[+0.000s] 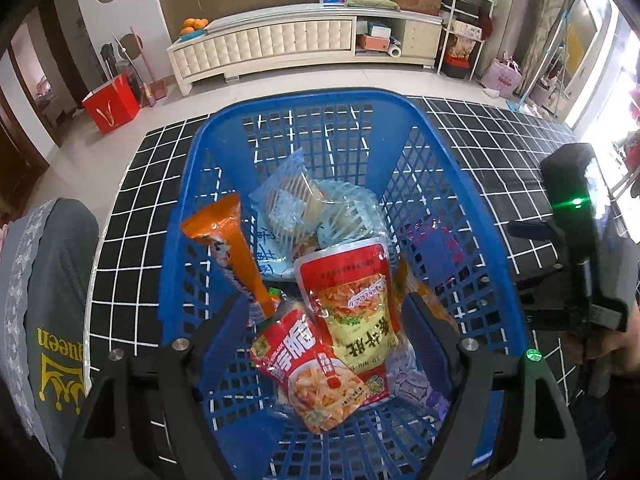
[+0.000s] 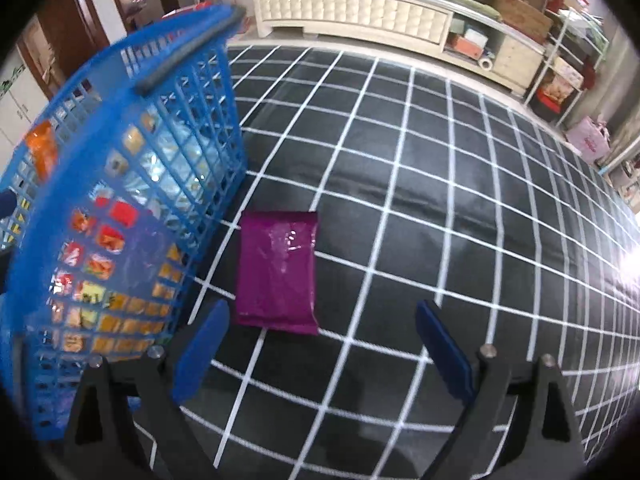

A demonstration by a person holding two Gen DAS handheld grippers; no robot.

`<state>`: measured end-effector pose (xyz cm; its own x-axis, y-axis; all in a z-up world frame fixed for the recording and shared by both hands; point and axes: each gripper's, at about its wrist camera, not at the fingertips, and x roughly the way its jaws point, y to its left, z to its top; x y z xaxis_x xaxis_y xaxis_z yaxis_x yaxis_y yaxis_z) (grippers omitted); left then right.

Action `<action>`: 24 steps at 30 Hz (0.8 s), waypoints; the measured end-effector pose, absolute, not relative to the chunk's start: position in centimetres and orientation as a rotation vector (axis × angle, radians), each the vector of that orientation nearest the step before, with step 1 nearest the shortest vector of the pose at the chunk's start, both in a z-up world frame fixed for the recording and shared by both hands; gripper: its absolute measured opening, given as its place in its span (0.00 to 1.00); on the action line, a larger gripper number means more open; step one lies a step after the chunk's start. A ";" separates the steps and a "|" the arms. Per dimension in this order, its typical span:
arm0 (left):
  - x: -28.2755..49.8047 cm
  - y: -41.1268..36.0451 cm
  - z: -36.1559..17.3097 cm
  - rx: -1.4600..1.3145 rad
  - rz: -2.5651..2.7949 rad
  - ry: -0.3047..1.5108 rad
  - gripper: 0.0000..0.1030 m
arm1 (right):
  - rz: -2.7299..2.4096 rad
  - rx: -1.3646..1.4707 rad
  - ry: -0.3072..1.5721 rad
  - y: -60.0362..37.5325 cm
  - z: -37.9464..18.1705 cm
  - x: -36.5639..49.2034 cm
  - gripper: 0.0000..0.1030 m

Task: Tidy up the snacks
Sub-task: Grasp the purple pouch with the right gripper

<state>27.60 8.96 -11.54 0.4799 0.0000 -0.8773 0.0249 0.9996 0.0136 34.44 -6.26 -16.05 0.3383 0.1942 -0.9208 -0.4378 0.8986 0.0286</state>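
Observation:
A blue plastic basket (image 1: 448, 152) stands on a black grid-patterned cloth (image 2: 400, 184) and holds several snack packets. My left gripper (image 1: 332, 320) hangs open inside the basket, its blue pads either side of a red packet (image 1: 316, 376) and a red-and-yellow pouch (image 1: 356, 300). An orange packet (image 1: 236, 248) leans at the left and clear blue-striped bags (image 1: 296, 200) lie behind. In the right wrist view a purple packet (image 2: 278, 270) lies flat on the cloth beside the basket (image 2: 120, 184). My right gripper (image 2: 320, 344) stands open just short of it, nothing between its pads.
A white low cabinet (image 1: 280, 44) runs along the far wall, with a red box (image 1: 112, 104) on the floor at left. A grey cushion with a crown print (image 1: 44, 312) sits left of the table. The right hand-held unit (image 1: 580, 232) shows at the right.

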 end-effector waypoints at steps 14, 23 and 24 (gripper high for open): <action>29.4 9.3 -13.2 0.021 -0.011 1.118 0.75 | 0.509 -0.274 1.153 -5.3 -18.3 35.6 0.93; 29.5 8.9 -13.4 0.033 -0.002 1.123 0.75 | 0.510 -0.332 1.117 -4.2 -18.2 35.3 0.84; 29.5 8.9 -13.3 0.034 -0.002 1.123 0.75 | 0.520 -0.334 1.108 -4.0 -18.1 35.1 0.76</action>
<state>29.48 8.89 -13.31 0.4326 0.0154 -0.9014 0.0184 0.9995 0.0259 35.10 -4.04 -18.09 0.3465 0.2299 -0.9094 -0.5526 0.8335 0.0001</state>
